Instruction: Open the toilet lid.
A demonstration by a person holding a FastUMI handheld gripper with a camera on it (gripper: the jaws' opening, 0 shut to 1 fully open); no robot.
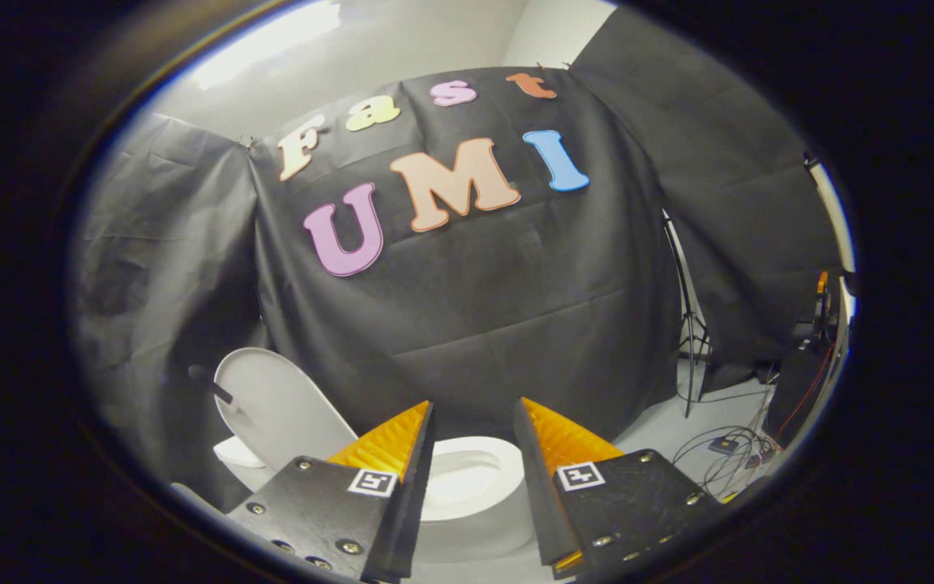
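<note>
White and glossy, the round-fronted ceramic toilet bowl (467,487) sat low in the gripper view, showing in the gap between the two fingers and just beyond them. Its white oval plastic lid (276,410) was already raised, standing nearly upright and leaning back toward the black cloth wall (475,324) behind it, off to the left of the left finger. A short dark handle-like stub (209,383) stuck out from the lid's upper left edge. Below the lid, a white part of the toilet's rear body (238,453) showed beside the left finger.

The gripper (475,414) was released: its fingers stood well apart with nothing between them but the view of the bowl, and neither finger touched the lid or the bowl. Each finger carried a small square black-and-white marker (372,482) on its upper face, and the ridged pads (390,442) faced inward across the gap.

To the right of the cloth wall, a thin black light stand (684,324) rose from the pale grey floor (678,430). Near its foot, a tangle of dark cables (726,450) lay on the floor, beside some dark equipment too small to make out.
</note>
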